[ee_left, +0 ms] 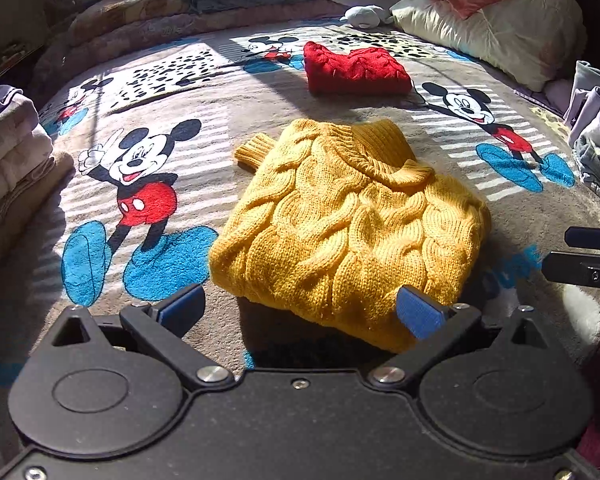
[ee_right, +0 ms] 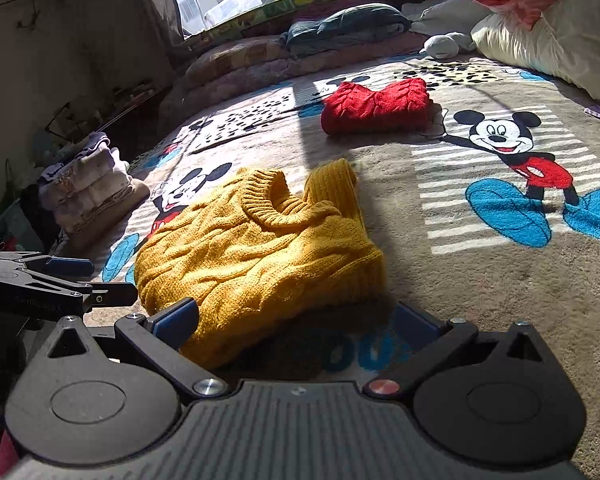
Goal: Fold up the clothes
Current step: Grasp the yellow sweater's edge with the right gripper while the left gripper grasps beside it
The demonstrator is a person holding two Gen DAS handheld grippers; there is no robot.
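Both the left gripper (ee_left: 300,310) and right gripper (ee_right: 296,320) stand spread wide, holding nothing, near the folded mustard-yellow cable-knit sweater (ee_left: 352,216). A shallow pinch of the thick knit could catch only the top layer. The fold would then likely open, and the loose ribbed cuff (ee_left: 253,153) could drag.

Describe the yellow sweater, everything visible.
The yellow sweater is a chunky cable knit with a ribbed roll collar and a ribbed cuff poking out at the far side. It looks like thick wool or acrylic. It is folded into a compact bundle lying flat on the blanket, partly sunlit. Both open grippers, left and right, sit at its near edge; neither grips it.
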